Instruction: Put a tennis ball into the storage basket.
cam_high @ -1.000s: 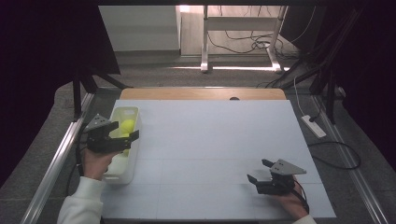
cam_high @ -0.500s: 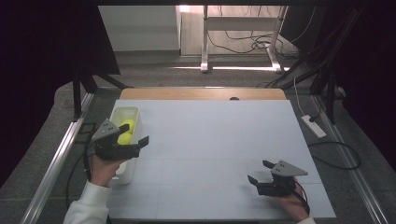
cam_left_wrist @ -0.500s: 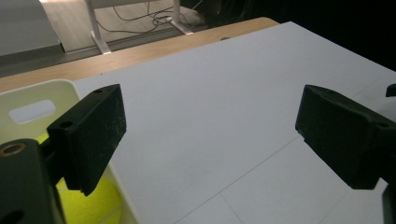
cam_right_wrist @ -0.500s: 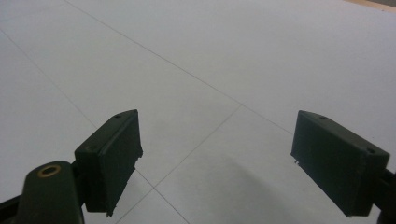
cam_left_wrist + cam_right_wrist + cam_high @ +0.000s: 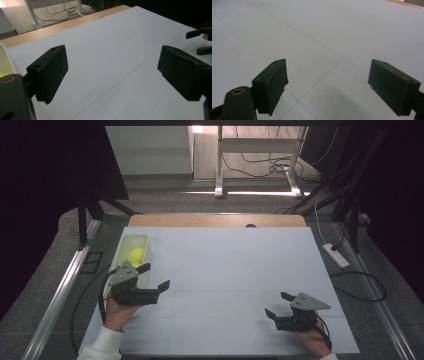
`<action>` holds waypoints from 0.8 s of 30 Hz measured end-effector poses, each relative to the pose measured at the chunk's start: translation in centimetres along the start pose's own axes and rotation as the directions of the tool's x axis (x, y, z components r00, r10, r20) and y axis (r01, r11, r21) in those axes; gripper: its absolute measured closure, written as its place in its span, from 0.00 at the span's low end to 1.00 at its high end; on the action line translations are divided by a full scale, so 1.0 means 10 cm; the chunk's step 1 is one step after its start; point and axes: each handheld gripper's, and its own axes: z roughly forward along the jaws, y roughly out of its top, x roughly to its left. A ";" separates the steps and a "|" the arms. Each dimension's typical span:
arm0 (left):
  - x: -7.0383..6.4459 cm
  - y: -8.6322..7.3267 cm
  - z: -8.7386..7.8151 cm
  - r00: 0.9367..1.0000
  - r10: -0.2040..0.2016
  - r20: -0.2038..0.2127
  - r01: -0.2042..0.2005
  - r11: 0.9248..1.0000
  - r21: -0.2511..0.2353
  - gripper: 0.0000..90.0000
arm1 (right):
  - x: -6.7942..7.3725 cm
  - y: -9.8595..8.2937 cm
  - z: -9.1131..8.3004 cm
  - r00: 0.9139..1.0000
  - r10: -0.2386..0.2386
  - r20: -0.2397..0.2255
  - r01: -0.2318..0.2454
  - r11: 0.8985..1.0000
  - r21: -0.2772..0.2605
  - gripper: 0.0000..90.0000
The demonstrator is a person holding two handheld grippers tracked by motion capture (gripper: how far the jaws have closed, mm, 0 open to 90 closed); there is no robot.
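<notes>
The yellow ball [image 5: 135, 255] lies in the bin [image 5: 123, 247] at the tabletop's [image 5: 230, 270] nine o'clock edge, so the left hand-held gripper [image 5: 156, 279] beside it and the right hand-held gripper [image 5: 278, 304] at five o'clock both hover spread and empty.

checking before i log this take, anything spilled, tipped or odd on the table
Nothing stands out. The yellow-green ball lies inside the clear plastic bin at the white table's left edge; both claws, left and right, are open and empty.
</notes>
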 end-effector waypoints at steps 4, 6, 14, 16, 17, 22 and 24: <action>-0.10 -0.11 0.00 1.000 0.016 0.019 -0.016 1.000 0.002 0.11 | 0.01 0.00 0.00 1.000 -0.002 -0.004 0.002 1.000 0.000 0.17; -0.17 -0.21 -0.01 0.999 0.039 0.020 -0.039 0.999 0.001 0.12 | 0.02 0.00 0.00 1.000 -0.004 0.001 0.004 1.000 0.002 0.17; -0.30 -0.45 -0.02 0.996 0.086 0.036 -0.086 0.996 0.001 0.11 | 0.02 0.00 0.01 1.000 -0.001 -0.001 0.001 1.000 0.003 0.17; -0.31 -0.51 -0.01 0.995 0.089 0.046 -0.090 0.996 0.020 0.12 | 0.03 0.00 0.01 1.000 -0.003 -0.008 0.003 1.000 0.001 0.17; -0.31 -0.54 -0.01 0.995 0.089 0.043 -0.090 0.996 0.026 0.12 | 0.03 0.00 0.02 1.000 -0.006 -0.009 0.006 1.000 0.001 0.17; -0.37 -0.64 -0.01 0.992 0.123 0.022 -0.123 0.992 0.030 0.13 | 0.04 0.00 0.03 1.000 -0.012 -0.012 0.012 1.000 0.003 0.17; -0.39 -0.66 -0.02 0.991 0.134 0.029 -0.135 0.991 0.025 0.14 | 0.04 0.00 0.03 1.000 -0.013 -0.012 0.013 1.000 0.004 0.17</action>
